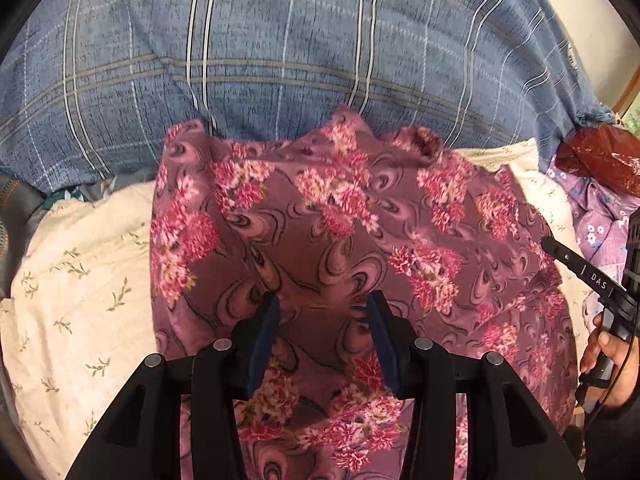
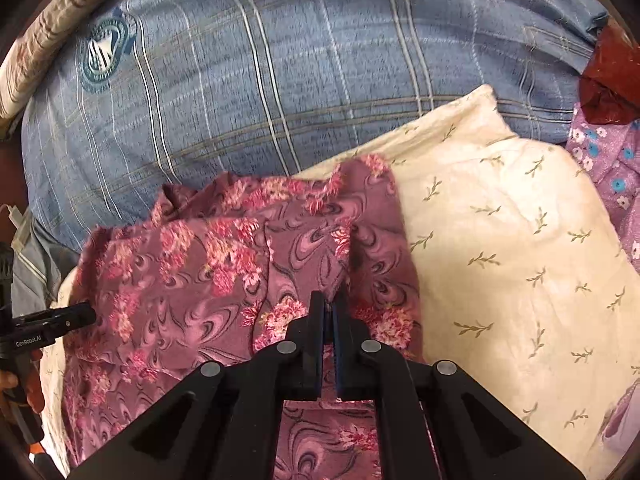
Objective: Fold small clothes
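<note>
The pink flowery cloth [image 1: 320, 232] lies spread on the cream pillow [image 2: 520, 240] so it can be folded, with the right hand-held gripper [image 2: 330, 312] pinching a fold in it to lift, while the left hand-held gripper [image 1: 322, 320] hangs spread above it.

Bedding behind: we see a blue plaid pillow [image 1: 280, 40] with white and tan stripes (a round crest printed near one corner).
Surface beneath: a cream cloth [image 2: 520, 240] sprigged with small green leaves.
Wall: we glimpse a pale wall [image 1: 592, 40] at the upper right.
Light: warm and soft.
</note>
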The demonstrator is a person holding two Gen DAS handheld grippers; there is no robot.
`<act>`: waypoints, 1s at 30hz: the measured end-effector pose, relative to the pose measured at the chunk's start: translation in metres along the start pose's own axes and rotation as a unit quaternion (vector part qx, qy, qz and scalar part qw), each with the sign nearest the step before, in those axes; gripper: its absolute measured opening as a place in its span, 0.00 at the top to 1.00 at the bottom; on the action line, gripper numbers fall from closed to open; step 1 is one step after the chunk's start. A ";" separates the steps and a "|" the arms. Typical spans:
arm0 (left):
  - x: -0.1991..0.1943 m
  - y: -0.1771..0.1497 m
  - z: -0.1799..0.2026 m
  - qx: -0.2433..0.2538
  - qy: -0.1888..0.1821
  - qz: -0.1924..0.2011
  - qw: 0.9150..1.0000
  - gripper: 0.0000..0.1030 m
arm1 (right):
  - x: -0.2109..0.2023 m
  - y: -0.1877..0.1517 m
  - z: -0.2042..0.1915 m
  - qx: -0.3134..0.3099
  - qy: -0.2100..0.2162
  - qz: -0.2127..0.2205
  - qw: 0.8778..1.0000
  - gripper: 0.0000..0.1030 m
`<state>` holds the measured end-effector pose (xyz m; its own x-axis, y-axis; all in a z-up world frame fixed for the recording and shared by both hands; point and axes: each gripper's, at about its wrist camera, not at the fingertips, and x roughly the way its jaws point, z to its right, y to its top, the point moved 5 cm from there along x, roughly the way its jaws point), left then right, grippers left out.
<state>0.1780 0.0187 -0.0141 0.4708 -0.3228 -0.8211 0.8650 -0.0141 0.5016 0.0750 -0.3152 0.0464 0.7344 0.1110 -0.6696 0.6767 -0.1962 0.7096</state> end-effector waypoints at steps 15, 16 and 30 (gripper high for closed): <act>0.009 -0.013 -0.010 0.015 0.012 -0.008 1.000 0.56 | 0.005 -0.018 0.021 0.012 -0.024 -0.016 1.000 0.67; 0.003 -0.009 -0.012 0.010 0.008 0.001 1.000 0.56 | 0.000 -0.011 0.022 0.009 -0.028 -0.004 1.000 0.58; 0.029 0.011 -0.052 -0.025 0.062 0.007 0.998 0.55 | 0.068 0.017 0.006 -0.067 -0.074 -0.068 0.993 0.90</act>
<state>0.2098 0.0583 -0.0467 0.4972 -0.2038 -0.8434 0.8647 0.0367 0.5009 0.1359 -0.3164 0.0114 0.6272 -0.0192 -0.7787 0.7769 -0.0559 0.6271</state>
